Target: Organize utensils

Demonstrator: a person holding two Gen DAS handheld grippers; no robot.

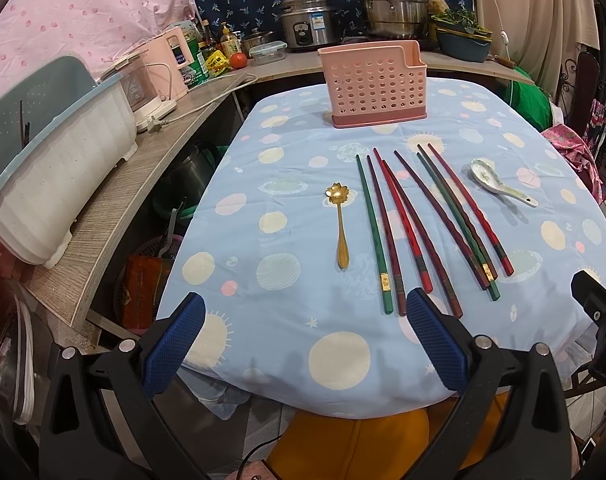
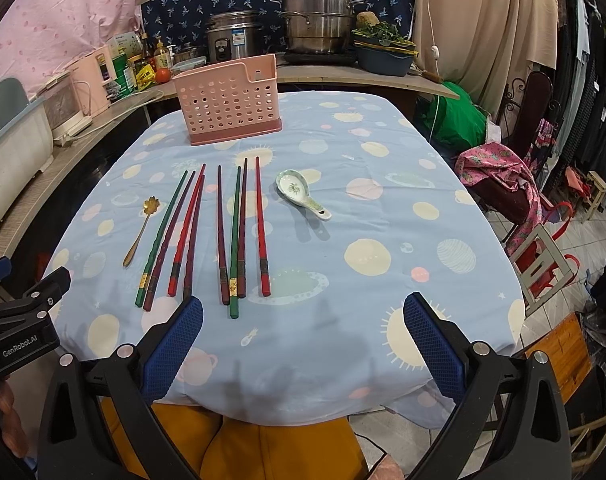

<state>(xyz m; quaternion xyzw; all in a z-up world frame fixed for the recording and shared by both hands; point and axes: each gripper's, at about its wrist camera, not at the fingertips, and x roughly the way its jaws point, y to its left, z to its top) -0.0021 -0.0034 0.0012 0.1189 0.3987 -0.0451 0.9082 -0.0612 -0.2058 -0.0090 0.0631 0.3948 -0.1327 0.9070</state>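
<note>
A pink perforated utensil holder (image 1: 374, 87) (image 2: 227, 103) stands at the far end of the table. Several red, green and dark chopsticks (image 1: 423, 224) (image 2: 223, 236) lie side by side in the middle. A gold spoon (image 1: 340, 224) (image 2: 141, 226) lies left of them, a white ceramic spoon (image 1: 499, 182) (image 2: 301, 194) right of them. My left gripper (image 1: 305, 316) is open and empty above the near table edge. My right gripper (image 2: 303, 316) is open and empty, near the chopstick ends. Each gripper's body shows at the other view's edge.
The table carries a blue patterned cloth (image 1: 287, 208) (image 2: 383, 200). A counter at the left and back holds a white tub (image 1: 51, 168), a pink kettle (image 1: 175, 68), a rice cooker (image 1: 309, 24) and steel pots (image 1: 395, 4). Chairs and clothes (image 2: 503, 184) stand to the right.
</note>
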